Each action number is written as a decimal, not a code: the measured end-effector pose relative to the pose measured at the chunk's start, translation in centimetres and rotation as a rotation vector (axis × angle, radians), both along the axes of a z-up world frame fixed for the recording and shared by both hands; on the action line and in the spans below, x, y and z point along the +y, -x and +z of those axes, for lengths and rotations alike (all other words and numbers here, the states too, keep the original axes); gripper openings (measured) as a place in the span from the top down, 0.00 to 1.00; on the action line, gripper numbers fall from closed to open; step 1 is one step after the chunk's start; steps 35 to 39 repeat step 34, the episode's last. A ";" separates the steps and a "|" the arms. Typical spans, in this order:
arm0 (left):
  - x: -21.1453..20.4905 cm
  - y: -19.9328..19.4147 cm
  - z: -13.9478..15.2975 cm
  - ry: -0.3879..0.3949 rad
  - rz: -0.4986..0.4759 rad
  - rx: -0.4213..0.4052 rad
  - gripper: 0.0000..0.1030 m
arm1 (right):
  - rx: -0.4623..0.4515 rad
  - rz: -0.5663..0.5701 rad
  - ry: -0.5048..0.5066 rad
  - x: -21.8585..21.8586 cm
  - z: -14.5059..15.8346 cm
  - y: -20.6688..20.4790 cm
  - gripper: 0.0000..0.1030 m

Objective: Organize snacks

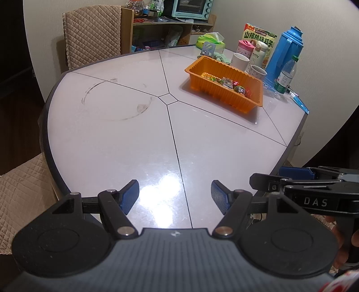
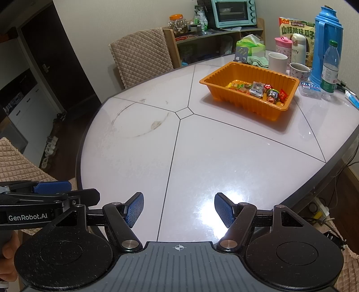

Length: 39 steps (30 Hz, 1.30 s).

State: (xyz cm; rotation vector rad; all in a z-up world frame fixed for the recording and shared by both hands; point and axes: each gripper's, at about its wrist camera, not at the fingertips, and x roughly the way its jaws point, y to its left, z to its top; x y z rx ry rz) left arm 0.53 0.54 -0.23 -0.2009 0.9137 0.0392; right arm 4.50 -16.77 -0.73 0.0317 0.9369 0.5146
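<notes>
The orange tray [image 2: 249,89] sits on the far right part of the table [image 2: 202,161], at about 1 o'clock from your right gripper [image 2: 178,210] and about 1 o'clock from your left gripper [image 1: 175,197]. The wrapped snacks [image 2: 258,89] lie inside the tray, gathered toward its right end; the left end shows bare orange floor. Beyond the tray, at 12 to 1 o'clock in the right wrist view, stand a white mug [image 2: 277,60], a second mug with a spoon [image 2: 299,71], a pink bottle [image 2: 282,48], a white Miffy bottle [image 2: 298,48], a yellow snack box [image 2: 296,29] and a green tissue pack [image 2: 251,46]. At 2 o'clock stand a blue thermos [image 2: 327,40] and, just beside it, a clear water bottle [image 2: 330,69]. A dark ring stain [image 2: 139,121] marks the tabletop at 11 o'clock. A quilted chair [image 2: 139,56] stands behind the table's far edge, with a shelf carrying a teal toaster oven [image 2: 233,12] behind it. Both of your grippers hover over the near edge of the table, well apart from the tray. Each has its blue pads spread wide with nothing between them. Your left gripper lies at 9 o'clock in the right wrist view; your right gripper lies at 3 o'clock in the left wrist view.
</notes>
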 end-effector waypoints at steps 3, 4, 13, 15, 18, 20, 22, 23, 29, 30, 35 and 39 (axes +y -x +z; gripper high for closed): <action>0.0 -0.2 0.1 0.006 0.000 0.003 0.33 | 0.002 0.000 0.000 -0.1 0.1 -0.2 0.32; 0.0 -0.2 0.1 0.007 -0.001 0.002 0.33 | 0.003 0.000 0.000 -0.1 0.2 -0.3 0.32; -0.2 -0.5 0.1 0.011 -0.004 0.002 0.33 | 0.003 0.000 0.001 -0.1 0.1 -0.4 0.32; -0.2 -0.5 0.1 0.011 -0.004 0.002 0.33 | 0.003 0.000 0.001 -0.1 0.2 -0.4 0.32; -0.3 -0.6 0.1 0.012 -0.004 0.002 0.33 | 0.003 0.001 0.001 -0.1 0.2 -0.3 0.32; -0.2 -0.6 0.1 0.012 -0.004 0.002 0.33 | 0.003 0.000 0.001 -0.1 0.2 -0.4 0.32; -0.3 -0.6 0.1 0.012 -0.007 0.002 0.33 | 0.003 0.001 0.001 -0.1 0.2 -0.4 0.32; -0.3 -0.7 0.1 0.013 -0.006 0.002 0.33 | 0.003 0.001 0.001 -0.1 0.2 -0.4 0.32; -0.4 -0.9 0.1 0.014 -0.005 0.005 0.33 | 0.005 0.000 0.001 -0.2 0.2 -0.5 0.32; -0.5 -1.0 0.1 0.015 -0.004 0.005 0.33 | 0.006 0.000 0.000 -0.3 0.1 -0.6 0.32; -0.7 -1.4 0.1 0.014 -0.005 0.005 0.33 | 0.009 -0.002 0.001 -0.5 0.1 -0.8 0.32; -0.7 -1.4 0.1 0.014 -0.005 0.005 0.33 | 0.009 -0.002 0.001 -0.5 0.1 -0.8 0.32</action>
